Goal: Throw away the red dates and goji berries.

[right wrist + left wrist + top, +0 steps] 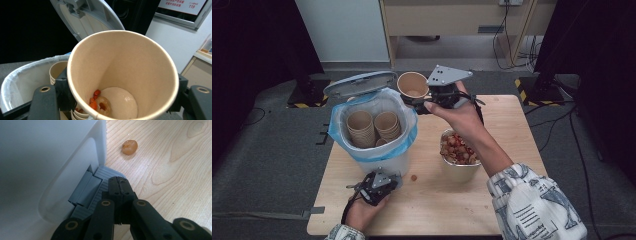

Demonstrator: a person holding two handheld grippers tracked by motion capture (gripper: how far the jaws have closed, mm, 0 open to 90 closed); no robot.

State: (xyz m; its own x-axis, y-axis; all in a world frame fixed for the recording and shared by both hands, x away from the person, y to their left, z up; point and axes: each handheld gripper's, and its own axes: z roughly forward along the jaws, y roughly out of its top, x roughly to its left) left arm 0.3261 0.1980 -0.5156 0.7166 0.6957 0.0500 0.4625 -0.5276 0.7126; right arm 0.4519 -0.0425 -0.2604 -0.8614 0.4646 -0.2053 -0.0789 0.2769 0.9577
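My right gripper [418, 101] is shut on a brown paper cup [412, 85], held above the far right rim of a white pedal bin [399, 162]. In the right gripper view the paper cup [125, 75] sits between the jaws of my right gripper [122, 90], with a few red and tan food bits [100, 103] at its bottom. The bin's grey lid [359, 82] stands open. Stacked paper cups [373, 127] sit inside its blue liner [339, 132]. My left gripper [121, 182] is shut, its tips resting on the bin's grey pedal [87, 192]; it lies at the bin's near foot [383, 177].
A paper bowl of red and tan snacks [458, 150] stands right of the bin, under my right forearm. One loose snack piece [414, 177] lies on the wooden table [452, 205], seen again as the piece [129, 146] beyond the pedal.
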